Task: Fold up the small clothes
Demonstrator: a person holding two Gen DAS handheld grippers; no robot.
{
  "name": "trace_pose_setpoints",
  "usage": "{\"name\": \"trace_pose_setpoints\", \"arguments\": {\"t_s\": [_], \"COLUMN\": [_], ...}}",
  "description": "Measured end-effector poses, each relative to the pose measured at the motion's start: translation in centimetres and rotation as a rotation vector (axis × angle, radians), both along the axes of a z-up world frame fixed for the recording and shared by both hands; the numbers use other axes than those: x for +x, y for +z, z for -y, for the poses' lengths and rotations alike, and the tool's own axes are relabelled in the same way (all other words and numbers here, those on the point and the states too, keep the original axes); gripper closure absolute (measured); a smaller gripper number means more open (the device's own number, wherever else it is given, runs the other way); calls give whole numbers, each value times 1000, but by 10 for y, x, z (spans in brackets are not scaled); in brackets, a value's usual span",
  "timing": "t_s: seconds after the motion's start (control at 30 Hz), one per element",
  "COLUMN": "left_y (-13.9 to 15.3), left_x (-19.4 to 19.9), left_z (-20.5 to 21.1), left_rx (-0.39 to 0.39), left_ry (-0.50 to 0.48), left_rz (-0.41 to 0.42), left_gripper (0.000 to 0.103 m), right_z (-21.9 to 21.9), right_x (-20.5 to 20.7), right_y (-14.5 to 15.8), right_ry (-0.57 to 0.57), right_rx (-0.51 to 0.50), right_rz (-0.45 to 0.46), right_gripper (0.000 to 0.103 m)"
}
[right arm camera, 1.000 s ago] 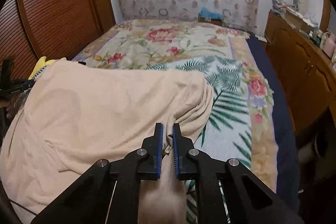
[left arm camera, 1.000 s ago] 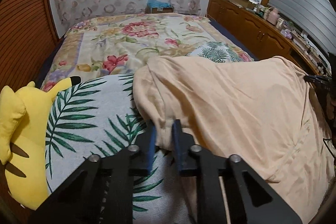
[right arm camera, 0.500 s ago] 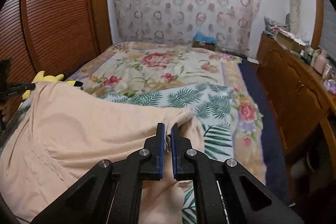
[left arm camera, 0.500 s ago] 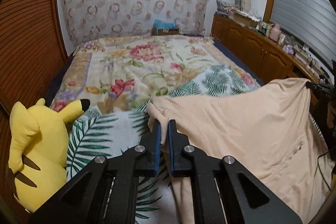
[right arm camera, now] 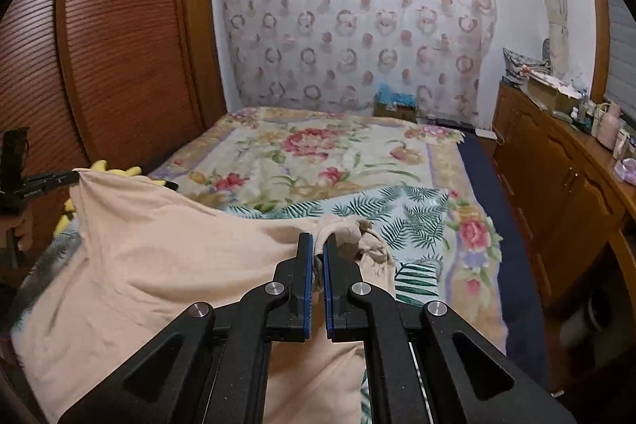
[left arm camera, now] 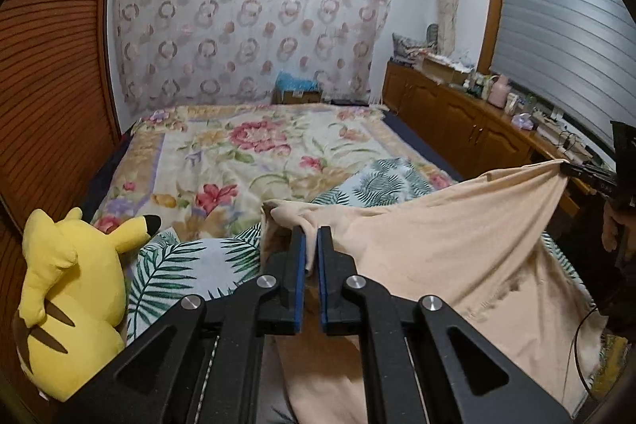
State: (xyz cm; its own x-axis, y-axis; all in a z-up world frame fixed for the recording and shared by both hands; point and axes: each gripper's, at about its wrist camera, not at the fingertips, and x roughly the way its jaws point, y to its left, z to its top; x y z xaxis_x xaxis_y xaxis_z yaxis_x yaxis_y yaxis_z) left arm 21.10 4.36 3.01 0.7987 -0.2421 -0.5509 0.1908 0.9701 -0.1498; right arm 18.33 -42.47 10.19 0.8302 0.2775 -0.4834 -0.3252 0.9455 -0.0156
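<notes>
Bedroom bed point(left arm camera: 222, 153) under a floral blanket: the peach garment point(left arm camera: 445, 245), flat a second ago, now hangs stretched above it. Left gripper point(left arm camera: 312, 237) and right gripper point(right arm camera: 316, 245) each clench a corner. Pikachu plush point(left arm camera: 67, 289) sits beside the left gripper.

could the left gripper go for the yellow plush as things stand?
Probably not yet. The left gripper is shut on a corner of the peach garment, which hangs between it and the right gripper. The yellow plush sits unobstructed beside it on the bed, but reaching means releasing first.
</notes>
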Motion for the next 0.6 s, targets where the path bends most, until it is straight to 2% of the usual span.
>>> {"name": "trace_pose_setpoints", "arguments": {"t_s": [0.3, 0.6], "left_y": [22, 8], "left_x": [-81, -158], "left_z": [8, 4], "left_rx": [-14, -30], "left_ry": [-23, -13], "left_rz": [59, 39], "left_gripper": [97, 97], "right_z": [14, 23], "right_x": [-67, -149], "right_y": [9, -5], "right_ry": [-15, -26], "right_rx": [-27, -59], "right_rz": [43, 26], "right_gripper": [99, 99]}}
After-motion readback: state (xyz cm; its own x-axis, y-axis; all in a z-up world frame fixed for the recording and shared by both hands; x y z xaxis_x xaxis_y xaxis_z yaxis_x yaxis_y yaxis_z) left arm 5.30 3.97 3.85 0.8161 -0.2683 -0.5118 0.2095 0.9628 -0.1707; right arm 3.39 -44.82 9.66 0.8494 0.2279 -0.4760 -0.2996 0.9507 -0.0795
